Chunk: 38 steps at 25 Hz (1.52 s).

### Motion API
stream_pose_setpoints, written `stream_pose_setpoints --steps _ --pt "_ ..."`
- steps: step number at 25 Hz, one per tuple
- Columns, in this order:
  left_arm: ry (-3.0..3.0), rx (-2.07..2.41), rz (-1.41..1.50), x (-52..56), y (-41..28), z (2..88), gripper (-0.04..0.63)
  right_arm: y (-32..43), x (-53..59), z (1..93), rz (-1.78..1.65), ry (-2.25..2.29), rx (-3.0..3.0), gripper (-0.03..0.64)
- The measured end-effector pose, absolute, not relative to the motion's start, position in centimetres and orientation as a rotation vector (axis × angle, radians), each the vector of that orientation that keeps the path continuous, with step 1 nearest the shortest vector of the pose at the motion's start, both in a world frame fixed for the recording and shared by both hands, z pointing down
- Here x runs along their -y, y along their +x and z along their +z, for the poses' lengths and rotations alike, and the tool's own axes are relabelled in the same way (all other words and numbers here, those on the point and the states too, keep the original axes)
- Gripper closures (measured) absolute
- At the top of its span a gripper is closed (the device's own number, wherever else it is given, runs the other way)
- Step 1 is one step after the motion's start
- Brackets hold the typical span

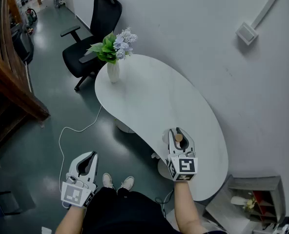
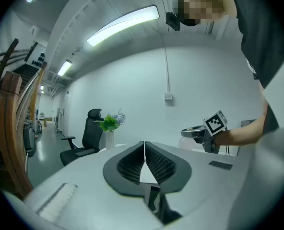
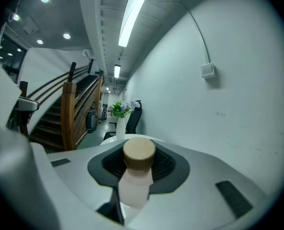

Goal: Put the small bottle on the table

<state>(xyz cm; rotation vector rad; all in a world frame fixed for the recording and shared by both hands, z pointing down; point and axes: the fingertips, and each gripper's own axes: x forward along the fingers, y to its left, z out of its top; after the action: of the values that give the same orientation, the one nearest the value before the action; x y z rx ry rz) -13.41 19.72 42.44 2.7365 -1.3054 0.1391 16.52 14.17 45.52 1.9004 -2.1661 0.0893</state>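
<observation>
A small white bottle (image 3: pixel 135 183) with a tan cork-like cap (image 3: pixel 139 152) sits upright between the dark ribbed pads of my right gripper (image 3: pixel 138 163), which is shut on it. In the head view the right gripper (image 1: pixel 179 139) holds the bottle (image 1: pixel 178 138) over the near edge of the white curved table (image 1: pixel 154 101). My left gripper (image 1: pixel 89 161) hangs low at the left over the floor, off the table; in the left gripper view its jaws (image 2: pixel 145 163) meet with nothing between them.
A white vase with flowers (image 1: pixel 113 57) stands at the table's far end. A black office chair (image 1: pixel 93 30) is behind it. A white cable (image 1: pixel 66 135) runs on the grey floor. Wooden stairs (image 1: pixel 8 87) are at the left, a wall at the right.
</observation>
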Motion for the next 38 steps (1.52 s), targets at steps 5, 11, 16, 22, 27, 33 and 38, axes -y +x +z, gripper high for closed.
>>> stream_pose_setpoints --steps 5,11,16,22,27,33,38 --pt "2.745 1.297 0.133 -19.7 -13.4 42.3 0.586 16.5 -15.0 45.6 0.117 1.917 2.161 0.522" --pt "2.739 1.307 0.15 -19.6 -13.6 42.4 0.586 16.8 -15.0 45.2 0.122 1.94 2.181 0.522" --pt "2.729 1.336 0.152 -19.6 -13.7 42.4 0.586 16.9 -14.5 44.8 0.107 1.927 2.198 0.522" --pt "2.725 1.377 0.139 -20.0 -14.0 42.4 0.586 16.7 -14.7 45.0 0.086 1.894 2.212 0.522" --pt "2.731 1.377 0.135 -19.7 -14.4 42.3 0.586 16.6 -14.9 45.0 0.081 1.89 2.197 0.522" --pt "2.755 1.292 0.123 -16.7 -13.2 43.4 0.586 16.7 -13.8 44.7 0.073 1.906 2.17 0.52" --pt "2.784 1.223 0.16 -11.9 -11.7 43.4 0.586 17.4 -11.4 44.4 0.092 1.942 2.135 0.52"
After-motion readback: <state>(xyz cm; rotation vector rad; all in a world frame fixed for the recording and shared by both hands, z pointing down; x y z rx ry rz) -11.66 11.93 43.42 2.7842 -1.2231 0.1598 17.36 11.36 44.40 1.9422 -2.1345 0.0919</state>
